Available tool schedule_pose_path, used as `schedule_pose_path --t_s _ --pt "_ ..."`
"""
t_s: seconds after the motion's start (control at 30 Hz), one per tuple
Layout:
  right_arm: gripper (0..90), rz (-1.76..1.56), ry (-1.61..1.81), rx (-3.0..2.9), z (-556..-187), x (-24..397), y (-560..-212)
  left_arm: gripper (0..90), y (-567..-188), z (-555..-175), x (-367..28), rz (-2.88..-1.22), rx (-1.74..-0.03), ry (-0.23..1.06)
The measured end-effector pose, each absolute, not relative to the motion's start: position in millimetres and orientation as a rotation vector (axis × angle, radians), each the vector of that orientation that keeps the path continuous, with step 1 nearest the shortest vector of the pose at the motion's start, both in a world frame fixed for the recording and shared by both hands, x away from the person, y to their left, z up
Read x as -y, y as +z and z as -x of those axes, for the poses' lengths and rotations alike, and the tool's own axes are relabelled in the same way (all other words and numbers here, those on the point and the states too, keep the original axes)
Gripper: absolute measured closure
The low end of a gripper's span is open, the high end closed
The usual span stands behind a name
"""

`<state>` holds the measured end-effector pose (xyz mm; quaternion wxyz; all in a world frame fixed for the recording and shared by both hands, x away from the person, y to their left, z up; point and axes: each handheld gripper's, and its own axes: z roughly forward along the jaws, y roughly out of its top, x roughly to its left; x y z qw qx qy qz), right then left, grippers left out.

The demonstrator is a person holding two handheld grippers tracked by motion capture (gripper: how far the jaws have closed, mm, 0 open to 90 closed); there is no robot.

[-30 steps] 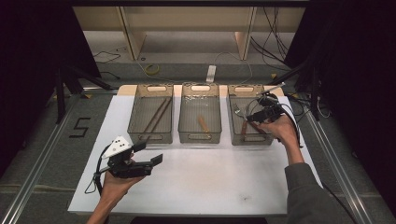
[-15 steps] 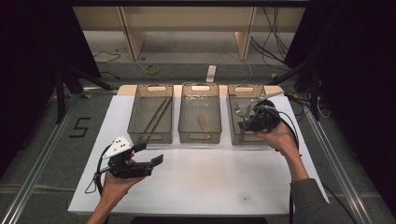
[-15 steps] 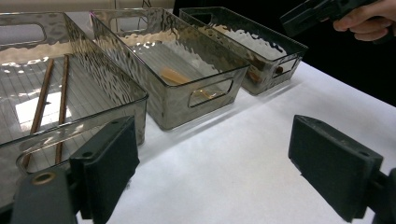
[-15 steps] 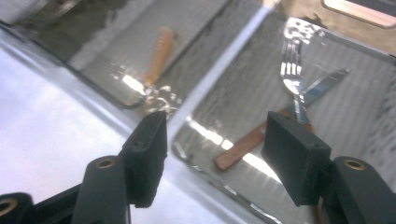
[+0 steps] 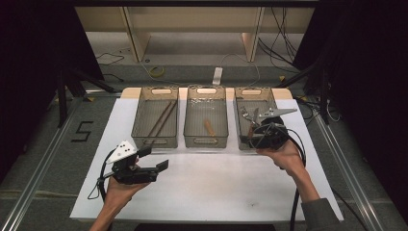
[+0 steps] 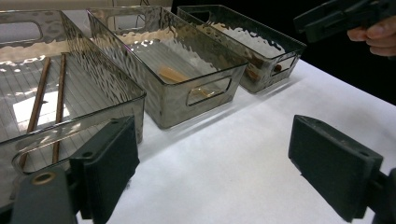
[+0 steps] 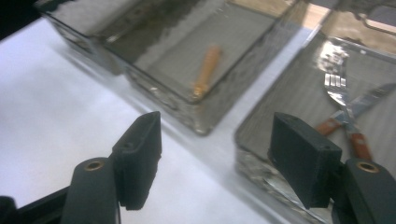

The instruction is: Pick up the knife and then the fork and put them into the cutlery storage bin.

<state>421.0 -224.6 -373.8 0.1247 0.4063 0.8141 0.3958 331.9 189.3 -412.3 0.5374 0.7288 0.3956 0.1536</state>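
Observation:
Three clear grey bins stand in a row at the back of the white table. The left bin holds two brown chopsticks. A wooden-handled piece lies in the middle bin. In the right bin a fork and a knife lie crossed. My right gripper hovers over that bin's front edge; its jaws have just been opening and nothing is between them. My left gripper is open above the table, in front of the left bin.
Metal rails run along both sides of the table, and a "5" is marked on the floor at the left. Cables trail from both grippers toward the near edge. Shelving and wires lie beyond the bins.
My right gripper has pulled back from over the right bin toward its front edge, with its jaws spreading wider. The left gripper has stayed put.

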Motion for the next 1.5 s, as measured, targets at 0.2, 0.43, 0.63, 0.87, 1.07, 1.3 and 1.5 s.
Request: schedule_pose_path --t_s 0.2,0.43,0.63,0.87,1.07,1.3,1.5 --pt "32.6 -1.129 1.216 -2.359 -402 219 -378 15.1 -412 -332 -189 -1.747 -0.934 0.362" --pt "31.3 -1.109 1.285 -2.33 -388 217 -389 15.1 -412 -331 -189 -1.748 -0.931 0.355" --pt "30.7 -1.097 1.338 -2.314 -377 219 -398 15.1 -412 -332 -189 -1.746 -0.928 0.342" --pt "29.1 -1.085 1.393 -2.288 -366 220 -401 15.1 -413 -332 -188 -1.753 -0.923 0.338" --pt "28.8 -1.067 1.406 -2.279 -355 220 -410 15.1 -413 -332 -188 -1.75 -0.924 0.324" --pt "26.0 -1.057 1.452 -2.255 -342 224 -416 15.1 -413 -332 -188 -1.749 -0.923 0.316" --pt "23.2 -1.069 1.465 -2.238 -333 229 -421 15.1 -413 -333 -189 -1.748 -0.927 0.305"
